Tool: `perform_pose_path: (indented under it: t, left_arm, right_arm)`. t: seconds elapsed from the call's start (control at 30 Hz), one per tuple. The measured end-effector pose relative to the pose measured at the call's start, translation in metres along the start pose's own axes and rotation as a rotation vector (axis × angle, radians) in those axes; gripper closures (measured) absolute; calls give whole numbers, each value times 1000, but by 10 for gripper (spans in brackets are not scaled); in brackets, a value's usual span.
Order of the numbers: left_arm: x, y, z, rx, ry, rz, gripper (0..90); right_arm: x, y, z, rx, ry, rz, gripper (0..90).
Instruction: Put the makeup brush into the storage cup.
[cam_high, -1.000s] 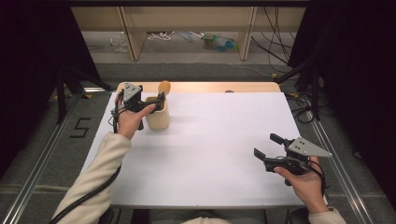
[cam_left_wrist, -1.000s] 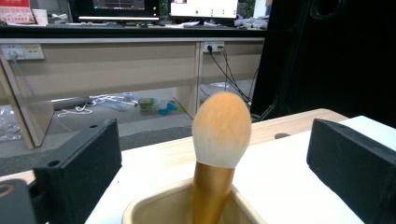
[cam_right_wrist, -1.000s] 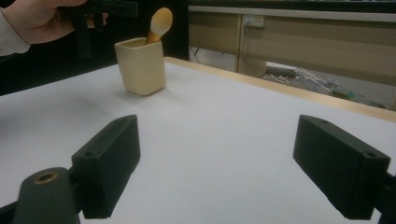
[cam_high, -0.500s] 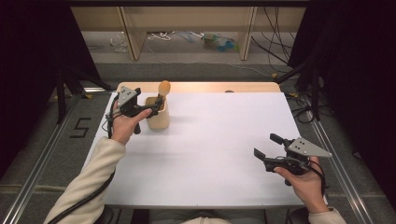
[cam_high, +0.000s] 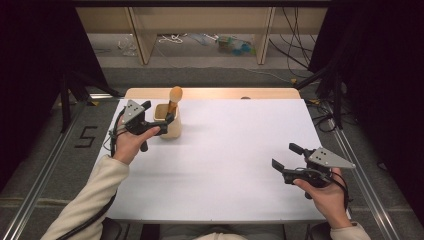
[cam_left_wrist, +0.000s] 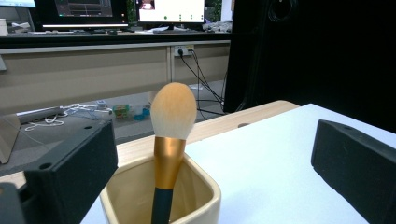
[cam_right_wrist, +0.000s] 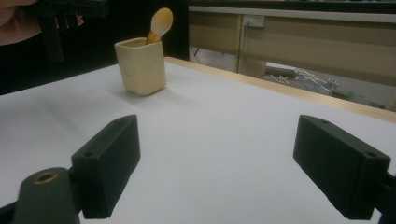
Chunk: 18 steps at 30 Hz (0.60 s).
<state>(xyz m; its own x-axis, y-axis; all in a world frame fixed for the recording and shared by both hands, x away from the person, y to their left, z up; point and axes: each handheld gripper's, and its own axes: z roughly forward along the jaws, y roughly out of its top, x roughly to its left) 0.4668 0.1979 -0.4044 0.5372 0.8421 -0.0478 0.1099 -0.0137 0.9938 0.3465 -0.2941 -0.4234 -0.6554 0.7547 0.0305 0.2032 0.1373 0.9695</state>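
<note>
Brush judged light, bristles soft; rigid gold ferrule preferred for grasping. Left gripper wide open, empty; right gripper likewise.

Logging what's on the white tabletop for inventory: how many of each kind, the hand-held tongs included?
Cream cup: 1
Makeup brush, standing in the cup: 1
Tongs: 2, left and right, both open
Total: 4

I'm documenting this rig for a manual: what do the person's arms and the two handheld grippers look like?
Both arms wear cream long sleeves. The left gripper and right gripper are black pistol-grip tools with blocky black foam-like jaws, each topped by a grey three-cornered plate with small holes. A black cable trails from the left gripper.
</note>
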Motion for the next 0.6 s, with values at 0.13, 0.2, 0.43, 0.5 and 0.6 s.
perform_pose_path:
  t: [0.13, 0.2, 0.43, 0.5, 0.6]
  left_arm:
    - [-2, 1, -5, -1, -15, 7, 5]
    - [-4, 1, -8, -8, -23, -5, 10]
    - [-9, 1, -19, 1, -54, 16, 3]
    - [-10, 1, -23, -5, -64, 18, 0]
    - [-13, -1, -30, 5, -76, 23, 0]
  right_arm:
    - [0, 0, 0, 0, 0, 0, 158]
    - [0, 0, 0, -1, 0, 2, 158]
    - [0, 0, 0, 1, 1, -1, 158]
    - [0, 0, 0, -1, 0, 0, 158]
    - [0, 0, 0, 0, 0, -1, 158]
